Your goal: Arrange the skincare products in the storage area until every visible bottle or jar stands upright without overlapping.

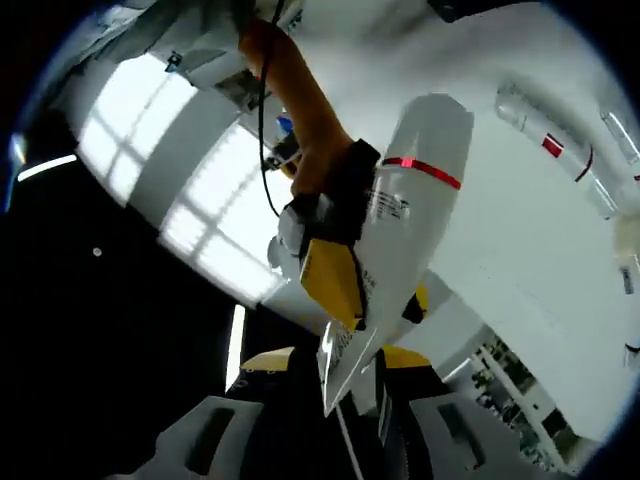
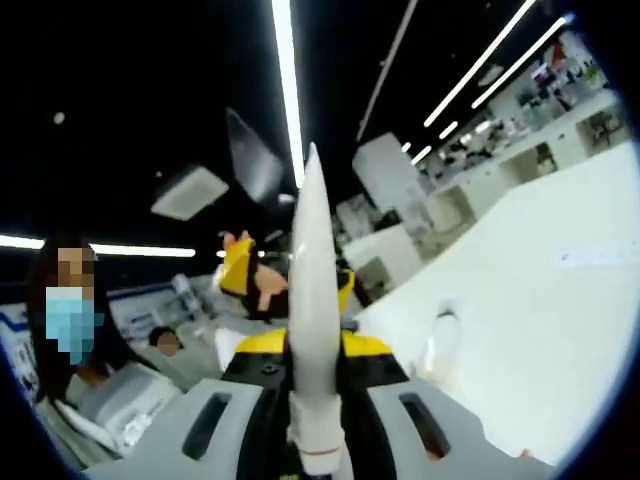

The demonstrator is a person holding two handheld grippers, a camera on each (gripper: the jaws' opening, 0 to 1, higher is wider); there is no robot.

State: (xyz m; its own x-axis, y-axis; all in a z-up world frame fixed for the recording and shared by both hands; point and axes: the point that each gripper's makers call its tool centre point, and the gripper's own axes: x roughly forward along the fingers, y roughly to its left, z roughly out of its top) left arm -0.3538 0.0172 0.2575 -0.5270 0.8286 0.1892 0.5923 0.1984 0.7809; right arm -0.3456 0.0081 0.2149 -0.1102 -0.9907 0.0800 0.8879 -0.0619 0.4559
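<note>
In the left gripper view my left tongs [image 1: 352, 385] rise from the bottom edge and are clamped on the flat crimped end of a white tube [image 1: 405, 235]. The tube stretches away from me, up and to the right, with a thin red band near its far end and small print along its body. The right tongs [image 1: 335, 280] reach in from the upper left, their yellow pad pressed against the tube's side, with a hand in an orange sleeve [image 1: 290, 75] behind them. Past the tube lies the white desk [image 1: 520, 270], and on it, near the upper right, a clear bottle [image 1: 555, 150] with red markings lies on its side.

In the right gripper view my right tongs [image 2: 315, 400] are closed on the same tube [image 2: 312, 300], which I see edge-on as a narrow white blade pointing upward. The left tongs [image 2: 250, 275] show yellow and black just behind it. The desk [image 2: 540, 320] spreads out to the right, and a person with a blue mask [image 2: 70, 320] stands at the left.
</note>
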